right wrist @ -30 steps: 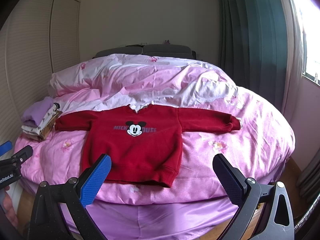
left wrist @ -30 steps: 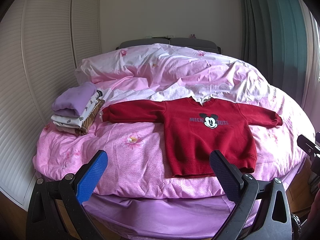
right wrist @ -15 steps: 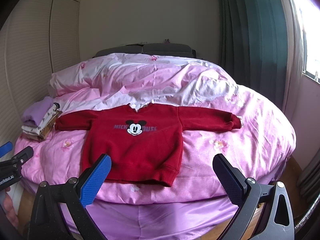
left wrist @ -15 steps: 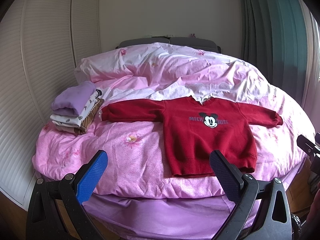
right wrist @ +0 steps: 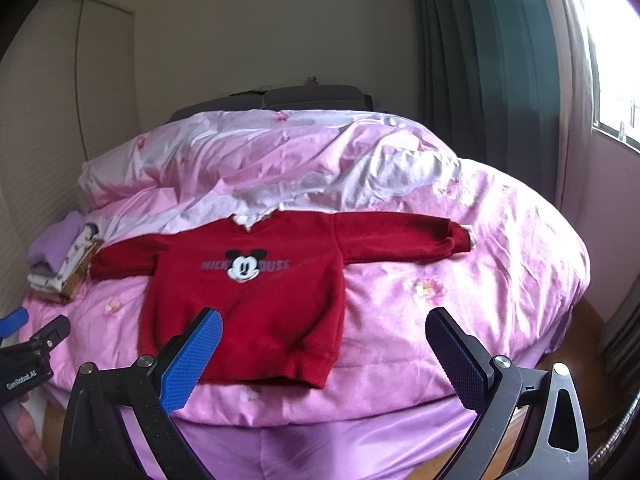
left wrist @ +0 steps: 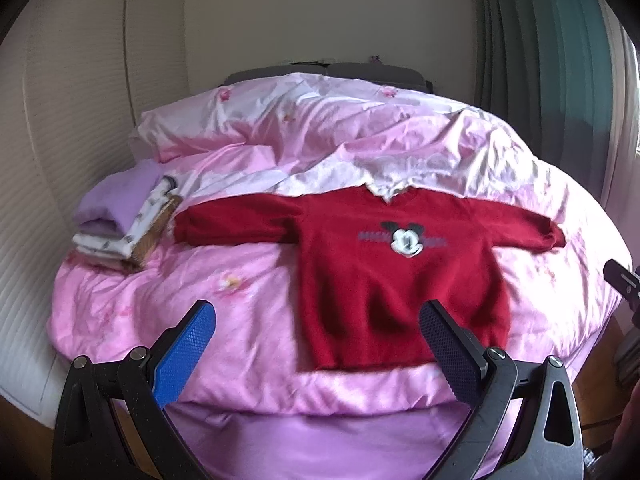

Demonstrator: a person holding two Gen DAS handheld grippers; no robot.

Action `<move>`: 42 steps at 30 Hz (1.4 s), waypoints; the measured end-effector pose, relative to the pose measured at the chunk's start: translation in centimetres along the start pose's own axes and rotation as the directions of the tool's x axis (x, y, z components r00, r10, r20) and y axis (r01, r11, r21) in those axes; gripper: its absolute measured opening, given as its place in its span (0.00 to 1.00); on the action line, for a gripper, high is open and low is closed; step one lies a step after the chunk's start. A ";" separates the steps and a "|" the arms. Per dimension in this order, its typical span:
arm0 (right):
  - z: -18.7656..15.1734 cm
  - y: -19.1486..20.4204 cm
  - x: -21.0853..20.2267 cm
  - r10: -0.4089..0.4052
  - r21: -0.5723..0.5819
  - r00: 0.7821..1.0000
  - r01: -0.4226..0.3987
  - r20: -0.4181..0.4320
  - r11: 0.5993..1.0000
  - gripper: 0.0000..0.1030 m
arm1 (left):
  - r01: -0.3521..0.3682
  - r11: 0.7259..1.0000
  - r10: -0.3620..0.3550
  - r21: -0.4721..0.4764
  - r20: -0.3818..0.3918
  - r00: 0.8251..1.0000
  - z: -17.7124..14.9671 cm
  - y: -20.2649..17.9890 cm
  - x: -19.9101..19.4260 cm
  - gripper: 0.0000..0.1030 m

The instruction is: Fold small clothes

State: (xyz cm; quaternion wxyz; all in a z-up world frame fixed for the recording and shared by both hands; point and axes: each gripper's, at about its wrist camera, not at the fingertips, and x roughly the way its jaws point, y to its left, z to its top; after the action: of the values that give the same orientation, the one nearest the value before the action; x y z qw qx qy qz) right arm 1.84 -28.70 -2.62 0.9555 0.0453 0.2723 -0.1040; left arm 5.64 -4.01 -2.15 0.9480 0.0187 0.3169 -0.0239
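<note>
A small red sweatshirt with a Mickey Mouse face lies flat and face up on the pink bed cover, sleeves spread wide; it also shows in the right wrist view. My left gripper is open and empty, held in front of the bed's near edge, short of the sweatshirt's hem. My right gripper is open and empty, also short of the hem and to its right. Each gripper's edge shows in the other's view.
A stack of folded clothes with a lilac piece on top sits at the bed's left edge, also seen in the right wrist view. A rumpled pink duvet fills the back. Dark curtains hang at right.
Both grippers have moved forward toward the bed, so the sweatshirt looks larger and closer. Both stay open. The sweatshirt has not moved.
</note>
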 end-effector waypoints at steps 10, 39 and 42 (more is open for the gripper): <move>4.9 -7.6 4.3 -0.072 0.115 0.996 0.067 0.042 0.991 1.00 | 0.065 0.997 -0.067 0.041 0.055 0.996 6.3 -8.9 5.0 1.00; 6.4 -29.8 27.9 -0.141 0.342 0.987 0.160 -0.080 0.926 0.53 | 0.091 0.989 -0.091 0.116 -0.007 0.996 9.3 -29.2 25.5 1.00; 5.5 -30.6 29.6 -0.121 0.327 0.988 0.148 -0.101 0.933 0.53 | 0.084 0.989 -0.082 0.125 -0.020 0.996 8.9 -29.8 26.6 1.00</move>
State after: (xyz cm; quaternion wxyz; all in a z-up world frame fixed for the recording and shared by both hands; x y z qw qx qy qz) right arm 22.41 -64.42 -14.55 0.9131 0.1917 0.2910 -0.2117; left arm 30.53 -35.10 -11.63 0.9407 0.0651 0.3225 -0.0833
